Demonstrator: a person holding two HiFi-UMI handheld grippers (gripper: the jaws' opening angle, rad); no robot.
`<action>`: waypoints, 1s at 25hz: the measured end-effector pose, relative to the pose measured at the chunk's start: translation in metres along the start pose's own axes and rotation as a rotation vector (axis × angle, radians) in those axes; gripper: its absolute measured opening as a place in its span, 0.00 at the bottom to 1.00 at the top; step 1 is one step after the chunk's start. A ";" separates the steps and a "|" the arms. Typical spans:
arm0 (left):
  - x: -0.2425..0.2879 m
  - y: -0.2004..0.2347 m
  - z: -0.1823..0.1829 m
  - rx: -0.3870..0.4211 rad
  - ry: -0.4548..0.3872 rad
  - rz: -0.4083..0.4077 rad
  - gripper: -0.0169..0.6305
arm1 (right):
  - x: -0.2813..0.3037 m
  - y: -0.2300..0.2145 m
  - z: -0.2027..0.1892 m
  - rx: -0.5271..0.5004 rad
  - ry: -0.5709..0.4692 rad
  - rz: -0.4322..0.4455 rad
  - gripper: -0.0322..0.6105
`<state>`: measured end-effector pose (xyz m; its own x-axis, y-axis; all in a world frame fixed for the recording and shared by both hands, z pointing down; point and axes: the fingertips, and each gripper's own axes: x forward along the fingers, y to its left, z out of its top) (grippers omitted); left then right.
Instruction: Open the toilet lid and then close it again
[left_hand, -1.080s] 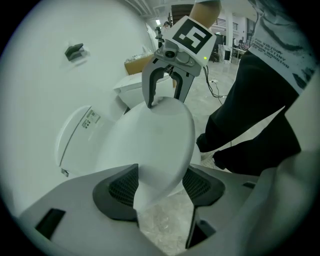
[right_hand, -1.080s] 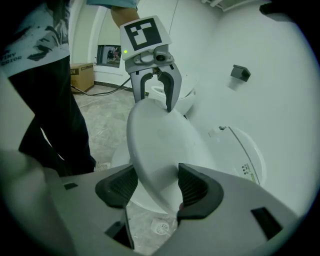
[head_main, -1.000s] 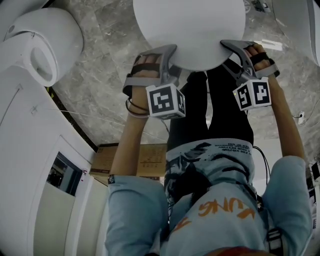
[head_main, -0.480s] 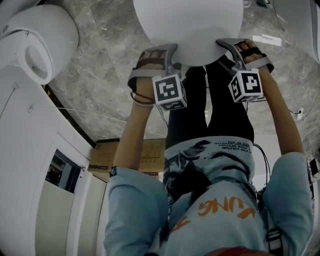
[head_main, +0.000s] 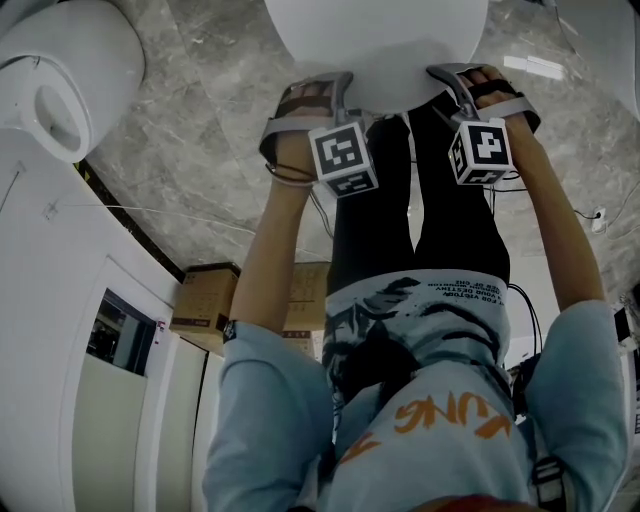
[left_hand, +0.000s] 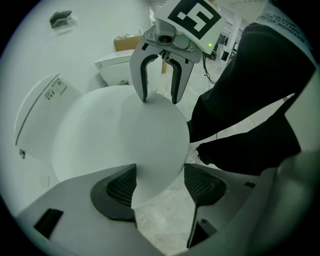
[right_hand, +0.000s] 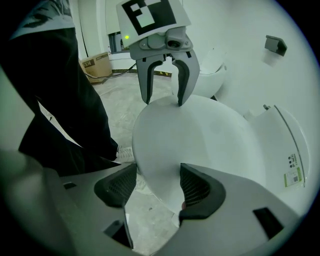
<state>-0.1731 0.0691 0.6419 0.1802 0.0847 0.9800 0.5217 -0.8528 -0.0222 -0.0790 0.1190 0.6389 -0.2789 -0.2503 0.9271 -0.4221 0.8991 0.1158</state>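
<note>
The round white toilet lid (head_main: 375, 40) fills the top of the head view. Both grippers straddle its front rim. My left gripper (left_hand: 160, 182) has the rim between its jaws; the lid leans on the left pad (left_hand: 122, 182) and the other pad stands clear. Its jaws have just been opening. My right gripper (right_hand: 157, 185) takes the rim the same way, with the lid against its right pad (right_hand: 192, 187) only. Its jaws have just been closing a little. Each gripper shows in the other's view, left gripper (right_hand: 162, 100) and right gripper (left_hand: 159, 97).
The person's legs in black trousers (head_main: 420, 220) stand just before the toilet on the marble floor (head_main: 190, 180). Another white fixture (head_main: 65, 90) hangs on the left wall. A cardboard box (head_main: 205, 300) sits by the wall. The toilet's labelled rear body (right_hand: 285, 145) rises behind the lid.
Both grippers have sunk together along with the lid's front rim, shifting toward the top of the head view. The lid lies lower than a second ago.
</note>
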 end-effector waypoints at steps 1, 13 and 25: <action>0.004 -0.001 -0.001 -0.007 0.000 -0.009 0.51 | 0.004 0.001 -0.001 0.004 0.002 0.008 0.50; 0.035 0.020 -0.003 -0.333 -0.036 -0.004 0.22 | 0.032 -0.012 -0.009 0.269 -0.023 0.007 0.26; 0.033 0.019 -0.006 -0.491 0.055 0.050 0.18 | 0.034 -0.015 -0.009 0.459 0.187 -0.013 0.22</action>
<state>-0.1617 0.0525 0.6752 0.1436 0.0215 0.9894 0.0570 -0.9983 0.0134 -0.0749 0.1003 0.6719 -0.1292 -0.1543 0.9795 -0.7726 0.6349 -0.0018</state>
